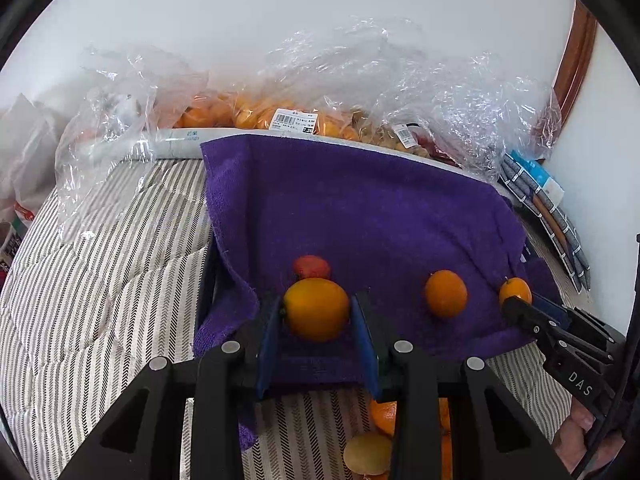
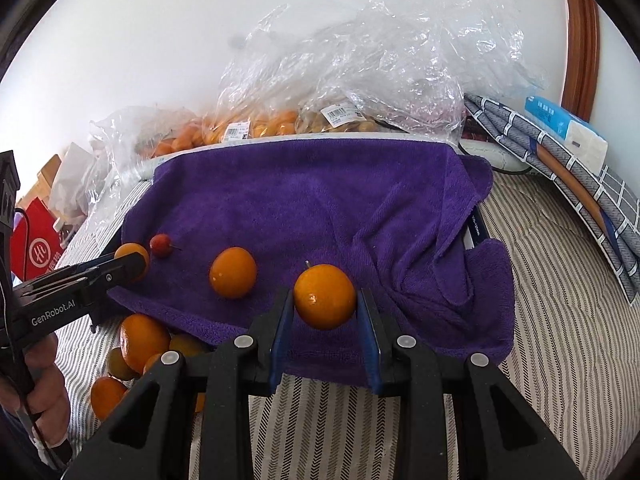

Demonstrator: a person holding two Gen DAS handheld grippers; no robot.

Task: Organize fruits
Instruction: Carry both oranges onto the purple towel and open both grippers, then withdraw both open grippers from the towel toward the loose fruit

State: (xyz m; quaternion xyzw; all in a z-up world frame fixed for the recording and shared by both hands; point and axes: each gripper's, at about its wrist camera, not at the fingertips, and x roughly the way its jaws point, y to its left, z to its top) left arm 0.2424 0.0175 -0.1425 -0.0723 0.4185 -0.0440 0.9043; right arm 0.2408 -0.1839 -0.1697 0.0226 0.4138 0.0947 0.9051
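A purple towel lies over a raised surface on the striped bed. My left gripper is shut on an orange kumquat just above the towel's front edge; a small red fruit sits right behind it. My right gripper is shut on another orange fruit with a short stem. A third orange fruit rests free on the towel between them; it also shows in the right wrist view. The left gripper and the red fruit show at the left of the right wrist view.
A heap of loose oranges lies on the striped bedding below the towel's front edge. Clear plastic bags of fruit line the wall behind. Folded grey cloth and a tissue pack lie at the right.
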